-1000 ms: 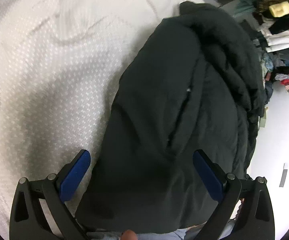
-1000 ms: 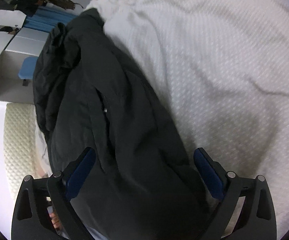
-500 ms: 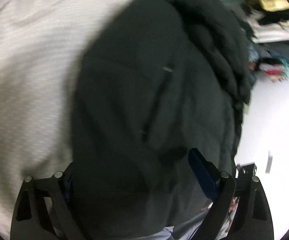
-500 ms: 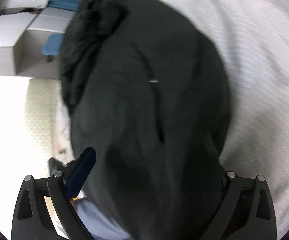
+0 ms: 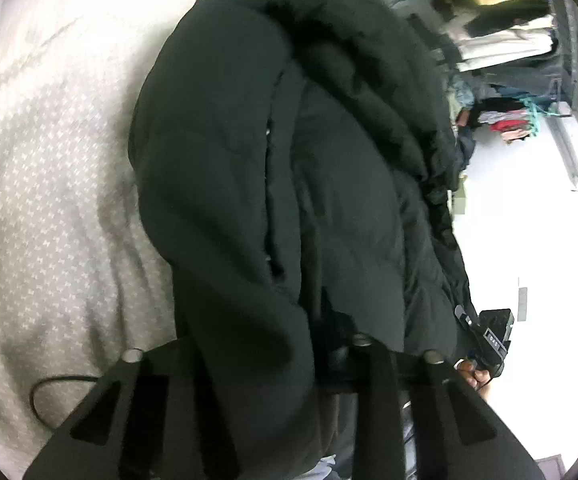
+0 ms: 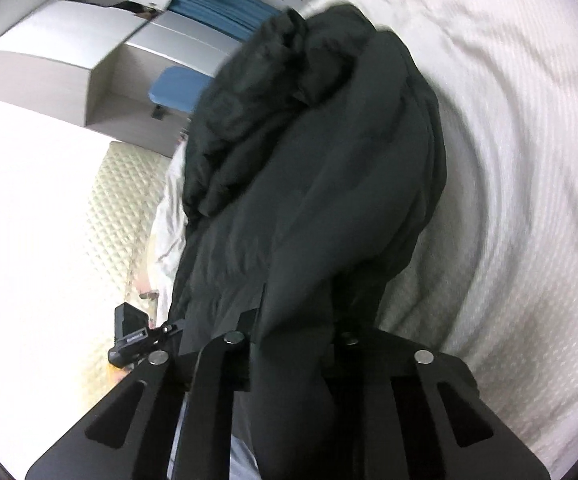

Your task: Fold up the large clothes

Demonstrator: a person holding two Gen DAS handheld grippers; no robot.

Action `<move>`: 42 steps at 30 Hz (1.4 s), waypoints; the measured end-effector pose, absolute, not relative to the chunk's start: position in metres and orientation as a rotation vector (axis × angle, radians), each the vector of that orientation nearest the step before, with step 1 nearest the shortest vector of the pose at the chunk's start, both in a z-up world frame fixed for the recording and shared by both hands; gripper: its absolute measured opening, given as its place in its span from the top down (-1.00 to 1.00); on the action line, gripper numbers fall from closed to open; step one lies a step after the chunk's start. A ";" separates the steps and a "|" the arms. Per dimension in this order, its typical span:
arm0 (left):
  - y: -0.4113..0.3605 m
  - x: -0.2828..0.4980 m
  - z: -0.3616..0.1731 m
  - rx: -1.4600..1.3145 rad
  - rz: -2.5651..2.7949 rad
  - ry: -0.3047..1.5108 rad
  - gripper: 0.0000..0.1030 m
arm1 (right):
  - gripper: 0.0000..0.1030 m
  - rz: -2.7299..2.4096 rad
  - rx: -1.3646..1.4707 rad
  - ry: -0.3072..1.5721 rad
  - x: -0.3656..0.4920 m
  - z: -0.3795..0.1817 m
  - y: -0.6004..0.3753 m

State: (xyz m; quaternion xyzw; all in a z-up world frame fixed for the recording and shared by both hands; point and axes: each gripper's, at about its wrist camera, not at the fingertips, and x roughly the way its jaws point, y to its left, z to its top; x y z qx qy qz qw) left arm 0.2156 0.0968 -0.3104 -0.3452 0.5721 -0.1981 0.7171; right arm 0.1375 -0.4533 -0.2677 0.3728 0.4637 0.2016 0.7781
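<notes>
The left claw (image 5: 289,344) is closed on the near edge of a black padded jacket (image 5: 289,160); its two arms have drawn together and the fabric bunches between them and spills over the frame, hiding the pads themselves. The grip sits at what looks like the hem, probably so that the whole length of the garment can be lifted and carried over in one fold. Left of the jacket in this view lies the white textured bedspread (image 5: 49,200), with a thin black cable (image 5: 55,384) looped on it near the claw. The jacket lies lengthwise away from the camera on the bed, its bulkier, rumpled part, likely a hood or collar, at the far end. Beyond it to the right a cluttered rack of clothes (image 5: 509,60) stands against the wall, and the other tool's body shows at the lower right.

In the right wrist view, pale cabinets (image 6: 89,40) and a blue seat (image 6: 177,84) stand off to the left, with the quilted mattress side (image 6: 129,200) below them. The right claw (image 6: 293,344) is likewise clamped on the jacket (image 6: 309,180), dark cloth pinched between narrow jaws and draping down over the frame. With both claws holding the same near edge a little apart, the hem seems to be kept spread, which should let the fold land flat rather than twisted. The bedspread (image 6: 509,160) fills the right side.
</notes>
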 end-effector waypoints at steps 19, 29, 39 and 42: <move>0.139 0.141 -0.162 -0.754 -0.576 0.959 0.97 | 0.90 0.478 0.772 0.662 0.046 -0.165 -0.477; 0.162 0.046 -0.114 -0.748 -0.579 0.938 0.97 | 0.91 0.500 0.781 0.619 -0.044 -0.132 -0.475; 0.165 0.002 -0.087 -0.768 -0.537 0.952 0.97 | 0.91 0.471 0.806 0.633 -0.076 -0.119 -0.485; 0.167 0.015 -0.081 -0.781 -0.528 0.949 0.97 | 0.91 0.460 0.810 0.628 -0.058 -0.114 -0.491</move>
